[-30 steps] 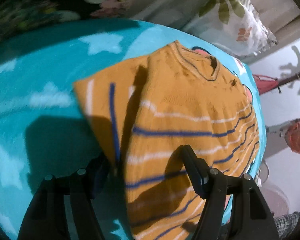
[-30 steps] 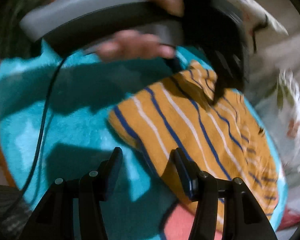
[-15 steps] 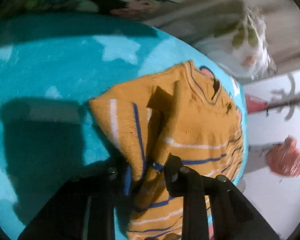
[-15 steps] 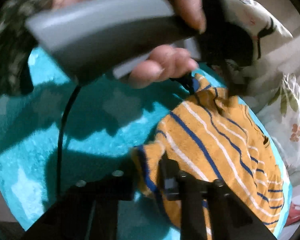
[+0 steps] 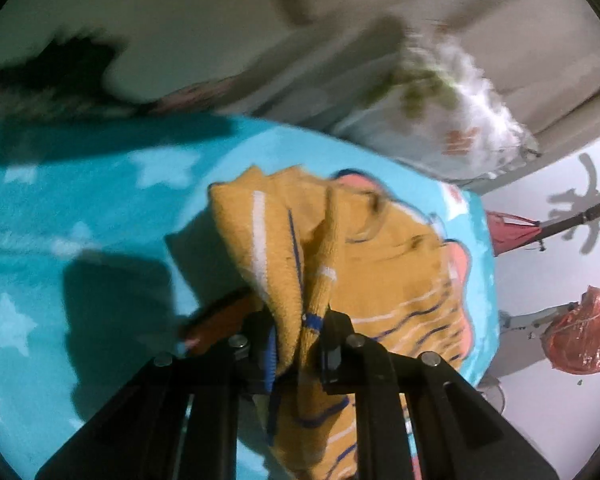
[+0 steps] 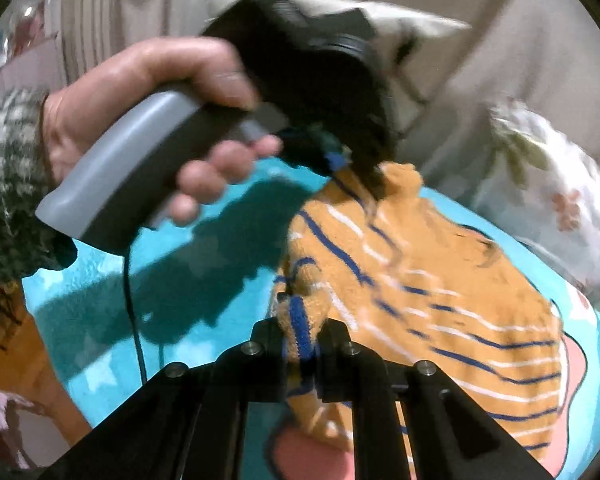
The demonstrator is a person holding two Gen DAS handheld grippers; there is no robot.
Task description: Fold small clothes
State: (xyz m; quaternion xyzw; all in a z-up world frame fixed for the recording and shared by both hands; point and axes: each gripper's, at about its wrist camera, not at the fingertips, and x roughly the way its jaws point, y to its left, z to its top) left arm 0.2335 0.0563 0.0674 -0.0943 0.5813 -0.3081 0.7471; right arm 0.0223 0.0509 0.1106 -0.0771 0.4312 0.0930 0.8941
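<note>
Pinching a bunched fold of knit, the left tool has its jaws pressed in on the striped edge of the orange sweater; the jaws have just been closing, and the cloth sits squeezed between them, drawn up off the blanket in a loose ridge. Seen from the right wrist, the right tool is likewise clamped on a blue-trimmed corner of the same garment, which stands up between its pads; its jaws too have just been closing on the fabric.

Just beyond that, the person's left hand grips the grey handle of the other tool, whose tips meet the sweater at its far edge. Most of the sweater rests on the turquoise star-patterned blanket, its neckline toward the far end, its body spread and wrinkled rather than flat.

Judging by this, the fold is barely under way: one side is gripped at two points and raised, but nothing has been laid over yet, and no finished crease shows. Carrying the lifted edge across, smoothing it, and folding the length remain.

Farther off, a floral pillow lies at the blanket's far edge, and a red plastic bag hangs off to the right.
</note>
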